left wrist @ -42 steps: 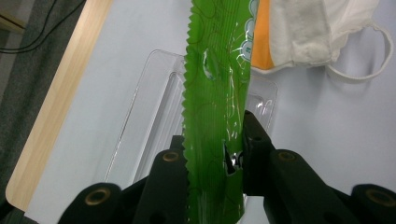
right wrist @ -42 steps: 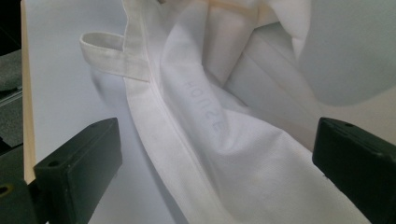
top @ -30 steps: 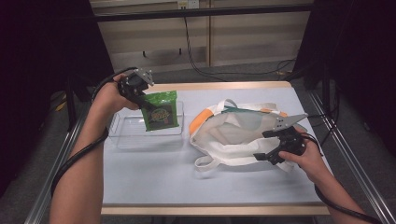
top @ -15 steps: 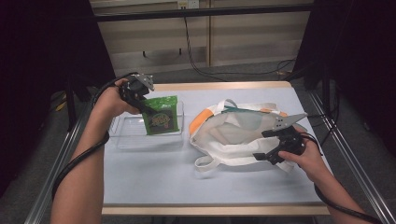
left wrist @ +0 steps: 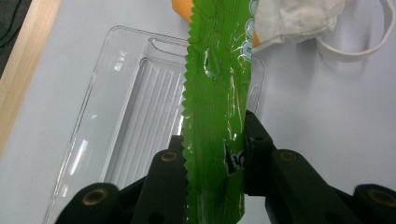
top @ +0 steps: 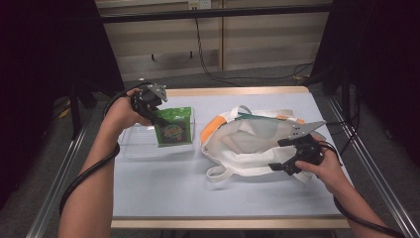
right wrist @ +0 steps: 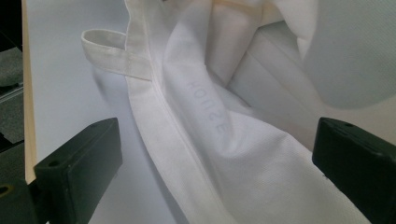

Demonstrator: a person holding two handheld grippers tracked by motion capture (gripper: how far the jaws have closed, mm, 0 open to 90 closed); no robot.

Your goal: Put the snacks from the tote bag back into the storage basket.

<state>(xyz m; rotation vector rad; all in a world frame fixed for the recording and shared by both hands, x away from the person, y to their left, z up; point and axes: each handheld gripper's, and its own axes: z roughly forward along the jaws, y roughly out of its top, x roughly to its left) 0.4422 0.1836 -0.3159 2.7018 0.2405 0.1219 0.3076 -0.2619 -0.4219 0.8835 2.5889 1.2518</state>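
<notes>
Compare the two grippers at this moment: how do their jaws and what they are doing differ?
The left gripper is shut on the green packet, held above the clear tray; the right gripper has jaws wide apart, clamping nothing, over the white bag. Both have black jaws.

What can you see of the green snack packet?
The green snack packet is a glossy plastic pouch with a zigzag-cut sealed edge and a round printed logo on its front. It hangs upright, pinched at its top by the left gripper, above the clear plastic tray. Whether its lower end touches the tray is unclear.
</notes>
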